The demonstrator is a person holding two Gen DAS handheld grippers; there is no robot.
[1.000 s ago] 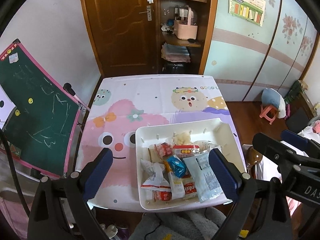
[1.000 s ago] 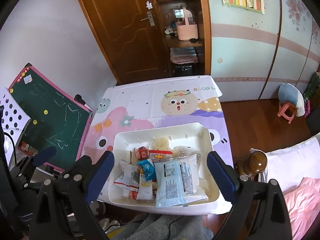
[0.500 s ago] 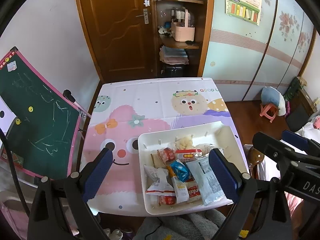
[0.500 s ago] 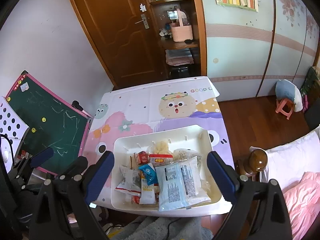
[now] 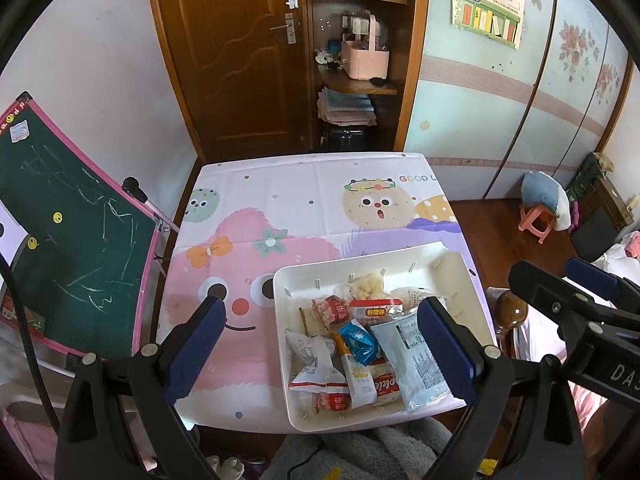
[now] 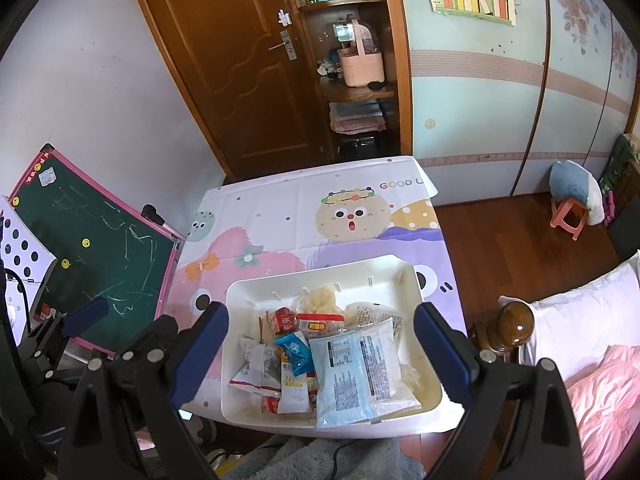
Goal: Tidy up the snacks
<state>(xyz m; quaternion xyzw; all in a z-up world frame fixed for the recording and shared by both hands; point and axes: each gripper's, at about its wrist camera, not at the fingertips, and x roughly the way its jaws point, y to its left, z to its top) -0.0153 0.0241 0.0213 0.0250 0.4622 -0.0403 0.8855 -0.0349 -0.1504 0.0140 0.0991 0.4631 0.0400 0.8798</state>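
A white tray (image 5: pixel 452 264) holds several snack packets at the near right of a table with a cartoon cloth (image 5: pixel 304 200). It also shows in the right wrist view (image 6: pixel 360 270). A large pale blue packet (image 5: pixel 416 364) (image 6: pixel 344 380) lies at its right, a small blue packet (image 5: pixel 360 340) (image 6: pixel 296 354) in the middle, red packets (image 5: pixel 332 312) beside it. My left gripper (image 5: pixel 320 348) is open and empty, high above the table's near edge. My right gripper (image 6: pixel 324 352) is open and empty, high above the tray.
A green chalkboard (image 5: pixel 68 232) with a pink frame leans left of the table. A brown door (image 5: pixel 240 60) and shelves (image 5: pixel 356 80) stand behind. A bedpost knob (image 6: pixel 516 324) and pink bedding (image 6: pixel 600 384) lie right of the table. A pink stool (image 5: pixel 538 224) stands on the floor.
Both grippers have risen and pulled back, so the table and tray look smaller and lower in both views. The jaws stay open. The snacks have not moved.
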